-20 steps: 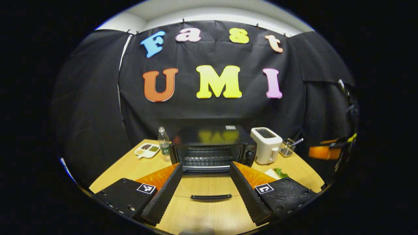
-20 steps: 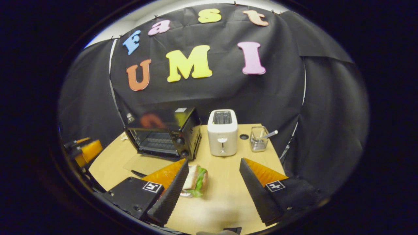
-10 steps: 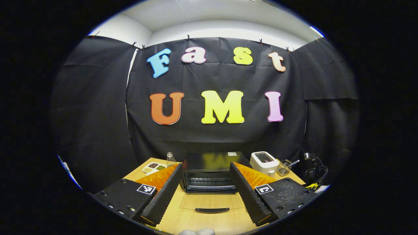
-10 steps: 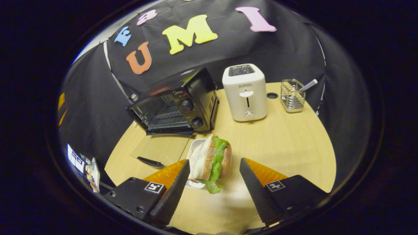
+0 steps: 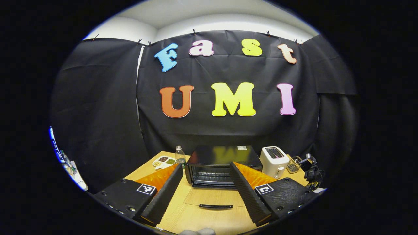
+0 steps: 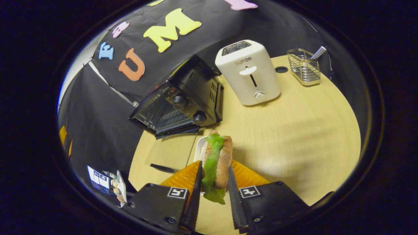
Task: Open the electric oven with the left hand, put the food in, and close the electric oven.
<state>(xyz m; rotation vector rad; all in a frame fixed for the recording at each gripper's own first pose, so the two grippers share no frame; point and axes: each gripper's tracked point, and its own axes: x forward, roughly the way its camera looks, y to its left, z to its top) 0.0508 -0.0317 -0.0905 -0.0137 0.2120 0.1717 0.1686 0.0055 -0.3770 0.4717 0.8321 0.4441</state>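
The black electric oven (image 5: 225, 163) (image 6: 183, 98) stands at the back of the wooden table with its glass door (image 5: 214, 197) (image 6: 169, 153) folded down flat, handle toward me. My left gripper (image 5: 205, 192) hangs open well in front of the oven, above the door, holding nothing. In the right gripper view a sandwich (image 6: 217, 161) of bread and green lettuce sits over a small white plate (image 6: 200, 150) just right of the open door. My right gripper (image 6: 214, 192) is shut on the sandwich, one finger pressing each bread side.
A white toaster (image 6: 249, 73) (image 5: 274, 160) stands right of the oven, a wire cutlery holder (image 6: 303, 67) beyond it. A water bottle (image 5: 179, 156) and a divided snack dish (image 5: 163, 161) sit left of the oven. Bare tabletop (image 6: 294, 130) spreads to the right of the sandwich.
My right gripper moved down over the sandwich and shut on it. My left gripper drew back from the opened oven door and stayed open.
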